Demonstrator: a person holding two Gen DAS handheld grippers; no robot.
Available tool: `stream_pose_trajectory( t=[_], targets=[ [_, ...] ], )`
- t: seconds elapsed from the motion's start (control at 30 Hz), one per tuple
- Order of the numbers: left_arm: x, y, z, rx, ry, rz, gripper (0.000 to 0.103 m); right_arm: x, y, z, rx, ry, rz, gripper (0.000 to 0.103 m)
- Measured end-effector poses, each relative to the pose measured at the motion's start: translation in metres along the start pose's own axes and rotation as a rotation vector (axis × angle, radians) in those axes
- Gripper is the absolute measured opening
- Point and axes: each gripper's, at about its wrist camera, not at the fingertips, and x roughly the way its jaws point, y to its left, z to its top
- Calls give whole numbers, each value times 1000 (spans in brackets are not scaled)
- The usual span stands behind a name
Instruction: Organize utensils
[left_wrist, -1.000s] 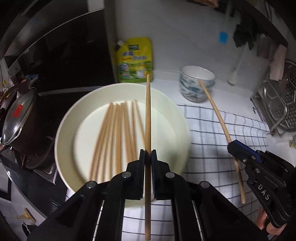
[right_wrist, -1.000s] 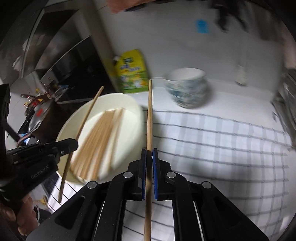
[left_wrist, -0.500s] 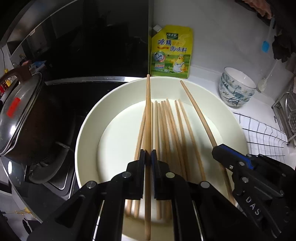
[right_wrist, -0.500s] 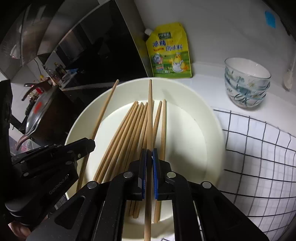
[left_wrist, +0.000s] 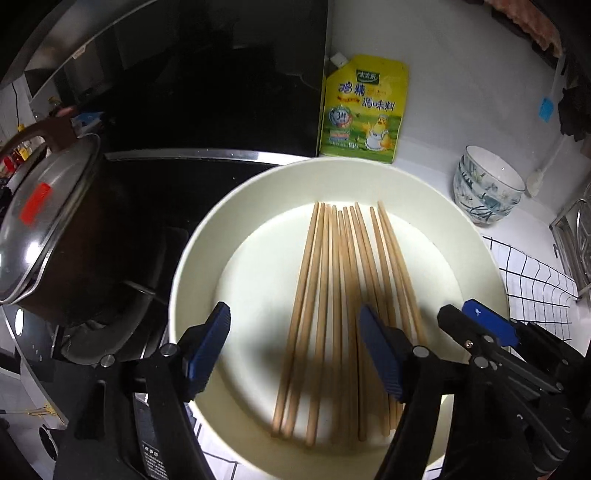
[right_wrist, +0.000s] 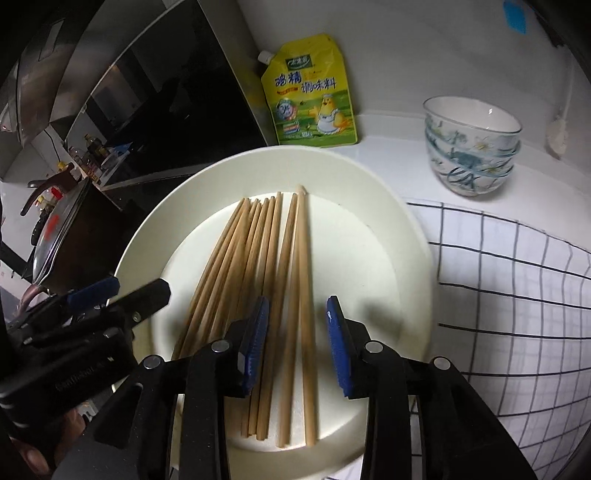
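Note:
Several wooden chopsticks lie side by side in a cream plate. My left gripper hovers over the near part of the plate. Its jaws are opening and stand wide, with nothing pressed between the blue pads. Just to its right, my right gripper is also opening, narrower, over two chopsticks that rest loose in the plate. Each gripper shows in the other's view: the right one at the plate's right side and the left one at its left side.
A yellow seasoning pouch leans on the back wall. Stacked patterned bowls stand at the back right. A lidded pot sits on the black stove to the left. A checked cloth lies right of the plate, with a metal rack beyond.
Both grippers carried one chopstick each from over the checked cloth to the plate, then opened. The two chopsticks now lie in the plate with the others.

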Motion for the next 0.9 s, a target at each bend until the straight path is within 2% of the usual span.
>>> stream_pose_trajectory(
  t=[0.37,0.67,0.77,0.9],
  targets=[
    [-25,-2,-8,19,-9,-11,73,-39,2,-12,1,-61,-31,36],
    [-42,-5,-12,28,-27,-1,73,-58,3,-22,-3,-74,-44,37],
    [-44,-5,-13,29,-23,2,78,-63,4,-23,-5,-78,-46,42],
    [-47,-6,-15,28,-22,3,78,-69,4,-23,-3,-88,-50,42]
  ],
)
